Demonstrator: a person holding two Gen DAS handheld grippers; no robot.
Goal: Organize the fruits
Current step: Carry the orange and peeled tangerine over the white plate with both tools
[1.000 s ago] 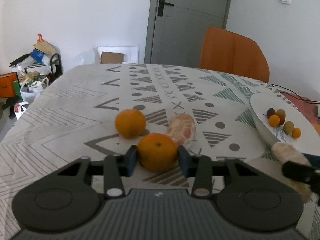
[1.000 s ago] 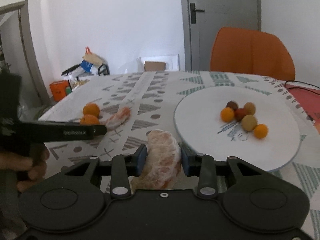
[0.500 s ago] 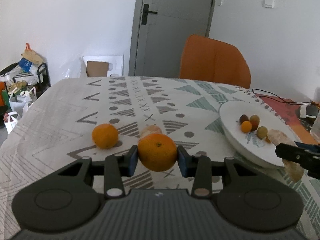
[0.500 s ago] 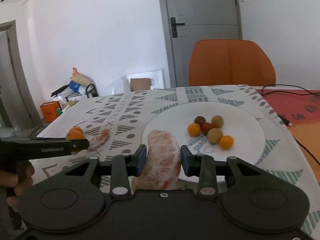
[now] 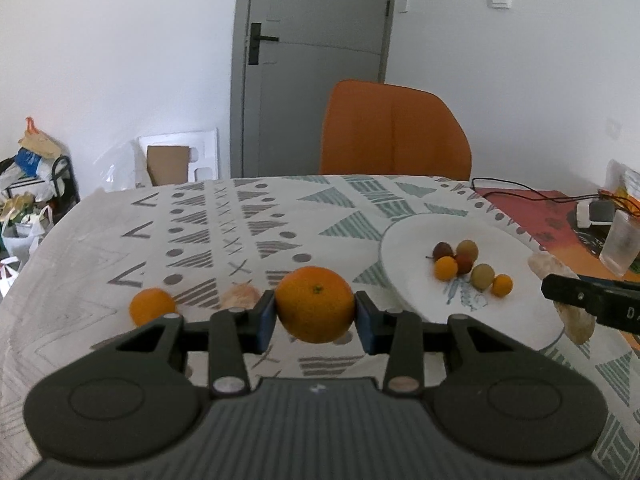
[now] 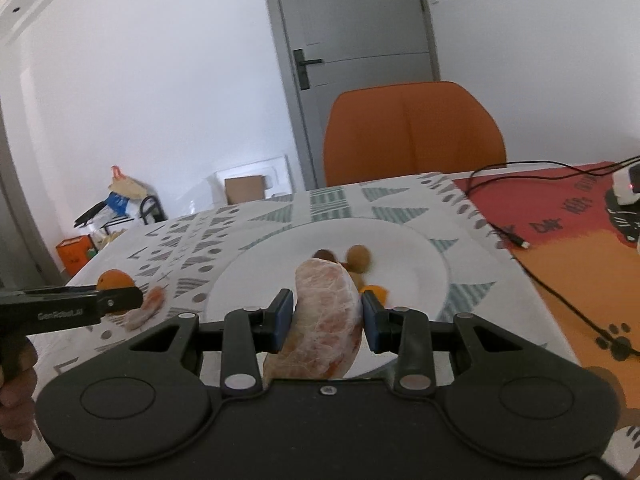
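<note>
My left gripper is shut on a whole orange and holds it above the patterned tablecloth, left of the white plate. A second orange and a peeled orange piece lie on the cloth behind it. My right gripper is shut on a peeled orange half, held over the near part of the white plate. Several small round fruits sit on the plate; in the right wrist view the small fruits are partly hidden behind the peeled half.
An orange chair stands at the table's far side before a grey door. A red mat with a black cable lies right of the plate. A clear glass stands at far right. Clutter sits on the floor left.
Both grippers have risen and moved right with their fruit. The left lifted the orange off the cloth toward the plate; the right carried the peeled half over the plate.
</note>
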